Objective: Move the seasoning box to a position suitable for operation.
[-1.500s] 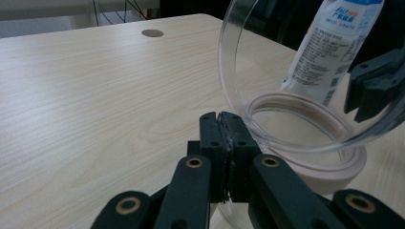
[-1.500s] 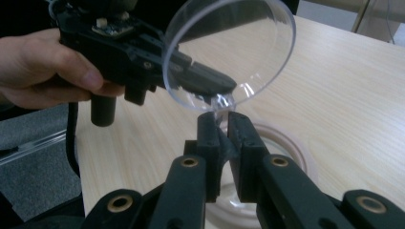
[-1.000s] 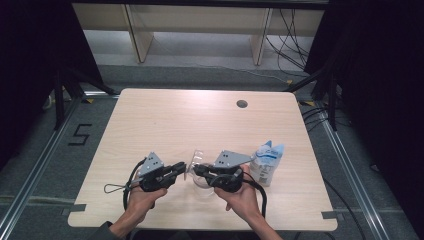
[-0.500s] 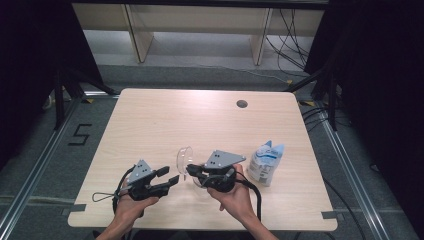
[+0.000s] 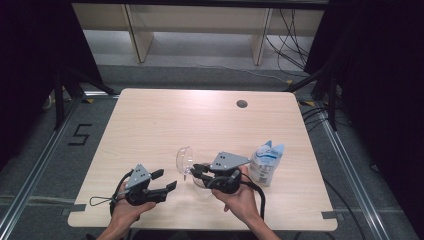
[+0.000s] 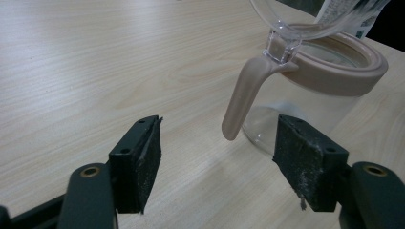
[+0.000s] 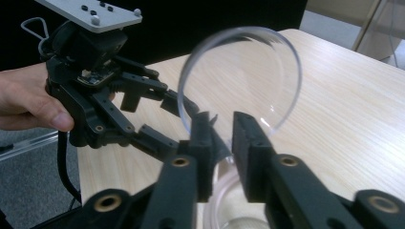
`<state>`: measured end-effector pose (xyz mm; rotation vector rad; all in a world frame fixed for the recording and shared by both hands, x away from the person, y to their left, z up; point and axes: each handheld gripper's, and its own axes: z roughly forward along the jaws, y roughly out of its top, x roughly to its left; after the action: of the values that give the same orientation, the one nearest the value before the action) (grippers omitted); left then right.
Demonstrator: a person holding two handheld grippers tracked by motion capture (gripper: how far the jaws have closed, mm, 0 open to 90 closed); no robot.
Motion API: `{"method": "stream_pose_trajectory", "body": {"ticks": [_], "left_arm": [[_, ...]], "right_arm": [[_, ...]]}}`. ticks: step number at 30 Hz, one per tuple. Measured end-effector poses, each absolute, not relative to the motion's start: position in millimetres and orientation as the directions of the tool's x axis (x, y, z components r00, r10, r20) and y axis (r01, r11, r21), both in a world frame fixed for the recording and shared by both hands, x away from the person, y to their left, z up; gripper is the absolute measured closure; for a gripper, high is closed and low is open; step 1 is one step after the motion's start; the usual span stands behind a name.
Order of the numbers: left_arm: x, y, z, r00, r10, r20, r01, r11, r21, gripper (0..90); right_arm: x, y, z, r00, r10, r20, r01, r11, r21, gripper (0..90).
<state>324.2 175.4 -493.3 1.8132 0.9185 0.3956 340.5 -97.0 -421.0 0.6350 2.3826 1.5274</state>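
The left claw [image 5: 167,180] sits at the near left of the table [image 5: 150,120], spread wide and empty — its jaws have just been opening, and in the left gripper view nothing lies between the pads [image 6: 143,157]. Just ahead of it stands the clear jar [image 6: 305,109], a see-through plastic container with a tan rim collar and a tan latch tab [image 6: 246,95] hanging down its side. It looks light, stiff and smooth, so it would likely slide or tip under a careless push; the tab and the collar seem the surest places to take hold, since bare clear wall gives little bite.

The hinged clear lid [image 5: 184,159] stands swung up over the jar. The right claw [image 5: 196,170] is at the jar's rim, its jaws close together with a narrow gap — they have just been easing apart — around the lid's lower edge by the hinge [image 7: 224,143]; whether the pads press on it I cannot tell. To the right lies a white pouch [image 5: 266,162].
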Motion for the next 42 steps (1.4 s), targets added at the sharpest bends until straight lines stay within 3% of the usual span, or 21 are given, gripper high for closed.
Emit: {"method": "stream_pose_trajectory", "body": {"ticks": [11,28,40,42], "left_arm": [[320.4,172.8,-498.0,0.676,0.716,-0.174,0.431,-0.192,0.882,26.2],[316.8,173.9,-498.5,0.669,0.715,-0.201,0.45,-0.175,0.876,16.7],[315.1,168.1,-499.7,0.688,0.695,-0.209,0.452,-0.186,0.873,15.1],[314.8,167.6,-499.2,0.694,0.691,-0.202,0.455,-0.204,0.867,15.0]], "right_arm": [[330.8,-140.3,-422.1,-0.824,0.563,0.057,0.264,0.294,0.919,42.5],[307.2,-193.2,-427.5,-0.756,0.654,0.024,0.254,0.26,0.932,38.3],[286.1,-225.4,-443.1,-0.68,0.728,0.086,0.338,0.207,0.918,36.1],[285.9,-233.3,-445.6,-0.659,0.752,0.035,0.299,0.219,0.929,36.1]]}}
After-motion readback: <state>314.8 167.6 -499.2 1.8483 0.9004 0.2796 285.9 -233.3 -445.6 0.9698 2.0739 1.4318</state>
